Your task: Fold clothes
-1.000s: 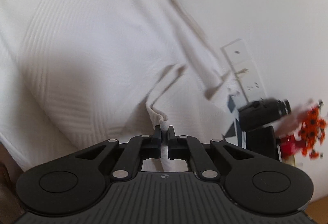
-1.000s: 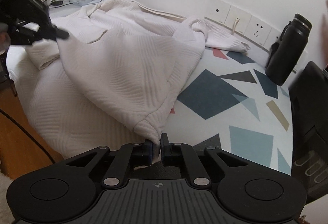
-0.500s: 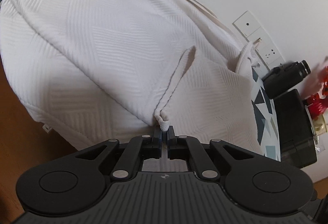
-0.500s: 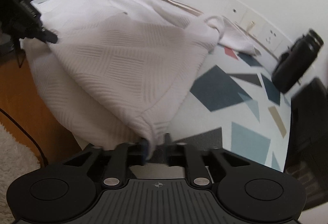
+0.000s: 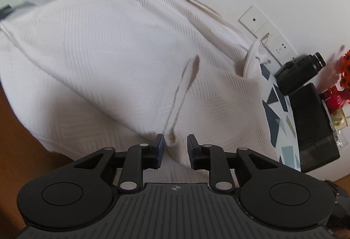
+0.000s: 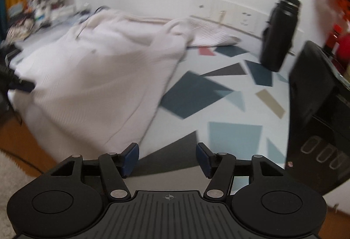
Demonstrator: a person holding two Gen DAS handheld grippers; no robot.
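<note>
At the bottom of the left wrist view, the left gripper [image 5: 174,147] stands spread, and a hem ridge of the white garment [image 5: 122,59] lies loose between its jaws, not pinched. The right gripper [image 6: 167,159] is spread too, with only the patterned table top [image 6: 234,131] between its jaws. The garment fills the centre and left of both frames, and its near edge hangs over the table edge. I think this overhang can pull the fold down toward the floor. Farther back, at the right, a black bottle [image 6: 279,33] stands near a sleeve; a dragged cloth could tip it.
</note>
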